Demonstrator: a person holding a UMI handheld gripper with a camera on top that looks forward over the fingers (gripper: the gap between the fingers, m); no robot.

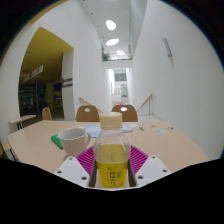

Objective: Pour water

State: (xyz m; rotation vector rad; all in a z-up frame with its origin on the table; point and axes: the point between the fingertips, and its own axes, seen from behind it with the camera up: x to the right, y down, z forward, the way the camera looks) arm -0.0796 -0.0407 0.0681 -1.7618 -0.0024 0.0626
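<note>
A clear bottle (111, 155) of yellow liquid with a pale cap stands upright between my fingers. My gripper (111, 168) is shut on the bottle, the pink pads (82, 158) pressing on both its sides. A white mug (73, 141) stands on the light wooden table (35, 145), just ahead of the left finger and to the left of the bottle. The bottle's bottom is hidden below the fingers.
A small green item (57, 141) lies on the table to the left of the mug. White papers (150, 128) lie on the table's far right part. Two wooden chairs (88, 113) stand behind the table. White walls and a corridor lie beyond.
</note>
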